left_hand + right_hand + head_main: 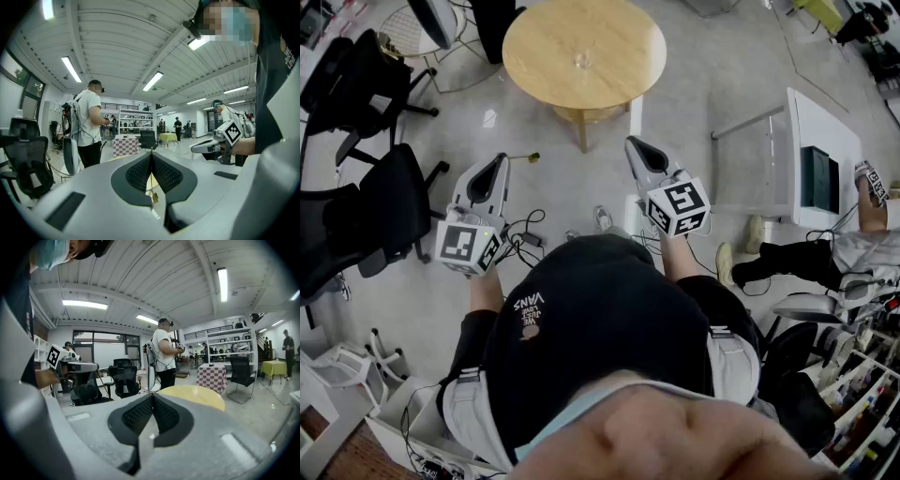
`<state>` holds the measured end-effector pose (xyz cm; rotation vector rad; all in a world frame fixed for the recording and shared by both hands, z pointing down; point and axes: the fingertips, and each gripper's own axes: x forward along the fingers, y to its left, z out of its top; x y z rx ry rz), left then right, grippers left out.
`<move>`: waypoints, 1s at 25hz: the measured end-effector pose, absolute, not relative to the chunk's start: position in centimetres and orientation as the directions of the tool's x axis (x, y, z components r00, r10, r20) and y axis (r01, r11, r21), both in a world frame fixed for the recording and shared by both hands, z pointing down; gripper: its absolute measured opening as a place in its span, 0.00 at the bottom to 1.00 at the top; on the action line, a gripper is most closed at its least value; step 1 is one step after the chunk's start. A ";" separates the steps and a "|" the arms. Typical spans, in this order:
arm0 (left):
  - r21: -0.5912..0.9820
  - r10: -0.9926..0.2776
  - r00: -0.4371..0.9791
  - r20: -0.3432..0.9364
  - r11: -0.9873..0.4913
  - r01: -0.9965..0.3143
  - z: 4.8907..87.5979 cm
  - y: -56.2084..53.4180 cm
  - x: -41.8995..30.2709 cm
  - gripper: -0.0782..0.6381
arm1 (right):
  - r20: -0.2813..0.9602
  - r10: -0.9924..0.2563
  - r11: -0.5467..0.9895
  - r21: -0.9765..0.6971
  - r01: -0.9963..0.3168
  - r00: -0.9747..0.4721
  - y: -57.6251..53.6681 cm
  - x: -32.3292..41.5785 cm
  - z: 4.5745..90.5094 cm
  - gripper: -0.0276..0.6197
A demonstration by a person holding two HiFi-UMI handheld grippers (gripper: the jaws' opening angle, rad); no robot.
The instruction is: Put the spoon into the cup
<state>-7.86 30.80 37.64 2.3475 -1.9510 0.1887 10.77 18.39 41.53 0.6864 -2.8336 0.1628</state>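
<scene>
My left gripper (pixel 151 161) has its jaws pressed fully together, and between them they pinch the spoon (pixel 154 197). It is a thin golden spoon; its small bowl hangs on my side of the pads and the slim handle runs up along the line where the jaws meet. In the head view the spoon's other end (pixel 523 157) sticks out sideways from the gripper tip, left of the frame centre. I think I hold it near the middle so that it does not swing while I carry it.

My right gripper (pixel 152 401) is also closed, with nothing between the jaws. I judge it is only waiting.

The cup (pixel 581 62) looks like a small clear glass, and it stands on the round wooden table (pixel 525 56) in the upper middle of the head view, well apart from both grippers. The spoon is not yet in it.
</scene>
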 end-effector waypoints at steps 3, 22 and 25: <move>-0.002 -0.973 0.178 0.146 -0.180 -0.984 37.2 31.1 -7.4 0.13 | 0.212 -0.426 0.886 -0.098 -0.452 -0.880 18.8 10.9 41.4 0.04; 0.035 -0.973 0.174 0.152 -0.171 -0.985 38.6 29.7 -8.2 0.13 | 0.197 -0.436 0.881 -0.107 -0.461 -0.878 16.6 10.3 41.6 0.04; 0.028 -0.974 0.163 0.155 -0.161 -0.987 38.6 27.7 -8.1 0.13 | 0.202 -0.426 0.885 -0.111 -0.453 -0.882 14.6 10.4 41.8 0.04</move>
